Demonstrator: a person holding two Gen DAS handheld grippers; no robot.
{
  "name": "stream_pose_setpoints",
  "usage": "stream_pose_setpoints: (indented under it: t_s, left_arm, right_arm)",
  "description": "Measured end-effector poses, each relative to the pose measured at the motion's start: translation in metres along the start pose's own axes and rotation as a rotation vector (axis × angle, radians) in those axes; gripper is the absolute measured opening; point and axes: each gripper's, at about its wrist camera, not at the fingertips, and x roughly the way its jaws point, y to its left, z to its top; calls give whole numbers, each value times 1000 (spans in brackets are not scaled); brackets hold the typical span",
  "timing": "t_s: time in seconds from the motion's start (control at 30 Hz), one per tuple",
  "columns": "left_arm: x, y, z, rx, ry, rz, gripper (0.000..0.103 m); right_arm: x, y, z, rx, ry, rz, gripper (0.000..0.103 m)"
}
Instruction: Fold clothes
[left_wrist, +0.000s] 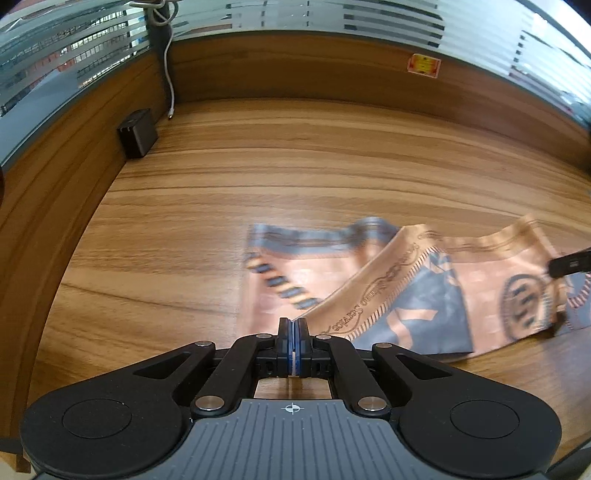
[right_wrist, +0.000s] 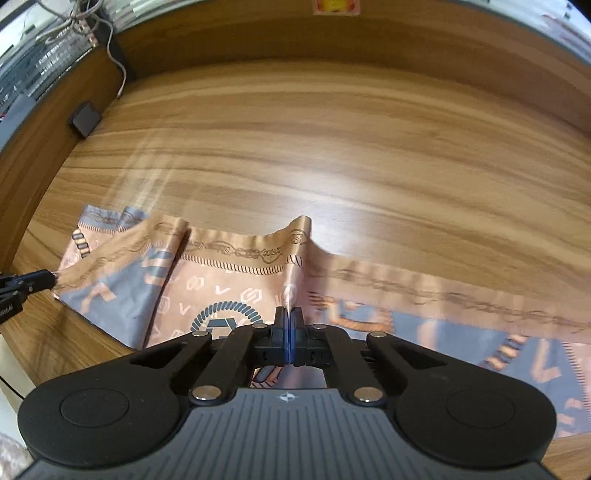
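Up close, left gripper (left_wrist: 294, 325) pinched tight on a corner of the scarf (left_wrist: 406, 295), right gripper (right_wrist: 289, 314) clamped the same way on a raised fold of the same scarf (right_wrist: 229, 280), both sets of fingers fully together. Past that, peach-and-blue printed cloth draped rumpled across the wooden desk (left_wrist: 295, 166). Way back in the corner, black charger (left_wrist: 137, 133) against the wall, white cable (left_wrist: 168, 74) dangling beside it.

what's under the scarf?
Wooden table shows around the scarf; whatever is directly beneath is covered. Both grippers, left and right, pinch its folds, lifting ridges.
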Motion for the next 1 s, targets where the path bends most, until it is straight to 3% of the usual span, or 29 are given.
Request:
stream_pose_setpoints:
  t_s: [0.2, 0.43, 0.53, 0.6, 0.73, 0.8, 1.0]
  left_arm:
    - [8, -27, 5, 1, 18, 49, 4]
    - [14, -82, 13, 44, 34, 17, 5]
    - [14, -116, 17, 56, 29, -19, 8]
    - [11, -136, 18, 62, 23, -42, 17]
    - [5, -177, 19, 72, 10, -87, 23]
    - [2, -197, 20, 77, 3, -110, 31]
    - [-8, -257, 21, 91, -16, -178, 32]
  right_arm:
    - [-28, -69, -16, 66, -10, -72, 1]
    - [-64, -176, -44, 130, -5, -200, 1]
    - [-83, -225, -57, 142, 2, -258, 1]
    - [-97, -256, -66, 150, 6, -301, 1]
    - [-124, -318, -84, 158, 16, -384, 1]
    - [-135, -342, -91, 157, 20, -421, 1]
    - [-168, -400, -110, 133, 23, -511, 1]
